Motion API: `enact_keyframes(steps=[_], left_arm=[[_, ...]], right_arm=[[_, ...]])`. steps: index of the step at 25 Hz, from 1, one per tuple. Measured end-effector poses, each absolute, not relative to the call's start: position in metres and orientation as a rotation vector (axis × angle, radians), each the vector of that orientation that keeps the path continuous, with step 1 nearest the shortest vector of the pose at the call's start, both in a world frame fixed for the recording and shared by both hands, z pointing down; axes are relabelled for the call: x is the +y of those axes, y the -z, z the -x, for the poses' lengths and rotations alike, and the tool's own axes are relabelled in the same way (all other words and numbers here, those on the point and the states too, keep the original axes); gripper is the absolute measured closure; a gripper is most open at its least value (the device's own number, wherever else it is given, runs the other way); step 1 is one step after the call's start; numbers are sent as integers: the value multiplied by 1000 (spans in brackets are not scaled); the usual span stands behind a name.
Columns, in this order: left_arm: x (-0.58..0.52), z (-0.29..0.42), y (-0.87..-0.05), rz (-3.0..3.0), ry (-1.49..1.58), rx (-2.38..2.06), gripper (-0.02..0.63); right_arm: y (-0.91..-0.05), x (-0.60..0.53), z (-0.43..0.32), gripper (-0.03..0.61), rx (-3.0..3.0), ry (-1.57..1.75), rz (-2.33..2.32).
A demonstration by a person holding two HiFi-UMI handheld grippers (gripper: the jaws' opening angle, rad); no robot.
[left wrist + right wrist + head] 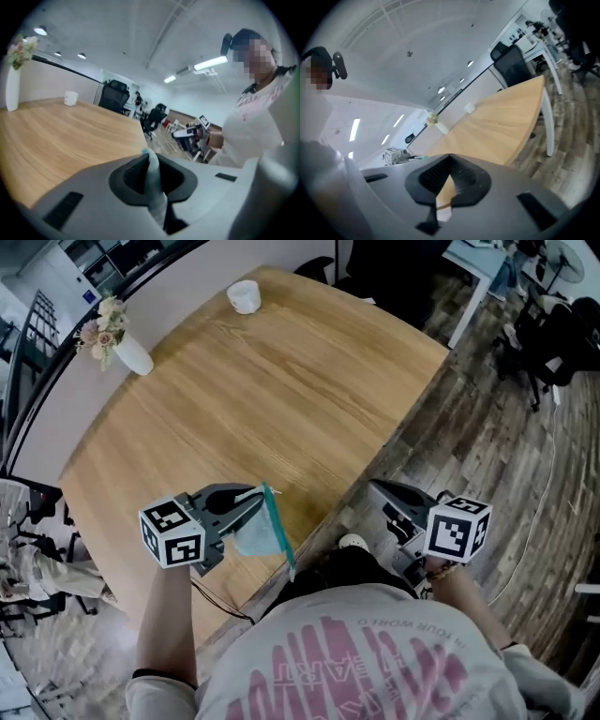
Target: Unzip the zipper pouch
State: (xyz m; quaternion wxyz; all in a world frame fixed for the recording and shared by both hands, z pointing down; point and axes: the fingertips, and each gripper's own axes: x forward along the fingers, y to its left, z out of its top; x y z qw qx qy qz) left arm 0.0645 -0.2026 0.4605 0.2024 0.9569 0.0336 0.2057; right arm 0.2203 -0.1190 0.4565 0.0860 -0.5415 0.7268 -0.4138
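The pale teal zipper pouch [255,536] hangs in the air above the near edge of the wooden table [281,390], its darker zipper edge on the right side. My left gripper [253,501] is shut on the pouch's upper part. In the left gripper view a strip of the pouch's fabric [154,187] is pinched between the jaws of the left gripper [149,155]. My right gripper [375,487] is off the table, over the wood floor to the right, apart from the pouch. In its own view the right gripper [449,157] is shut with nothing in it.
A white vase of flowers [131,354] stands at the table's far left edge and a white cup [244,296] at its far end. Office chairs [544,343] and a white desk [473,277] stand beyond the table at the right. The person's shoe [353,543] is on the floor.
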Motion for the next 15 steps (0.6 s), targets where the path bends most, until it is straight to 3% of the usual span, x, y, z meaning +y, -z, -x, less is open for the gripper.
enact_keyframes(steps=[9, 12, 15], left_arm=[[-233, -34, -328, -2720, 230, -454, 588], [-236, -14, -292, -2752, 326, -634, 588], [-237, 7, -277, -2791, 248, -770, 588]], right_arm=[[-358, -232, -130, 572, 2561, 1237, 843], [-327, -245, -95, 528, 2504, 1320, 551], [-294, -249, -54, 526, 2478, 1351, 253]])
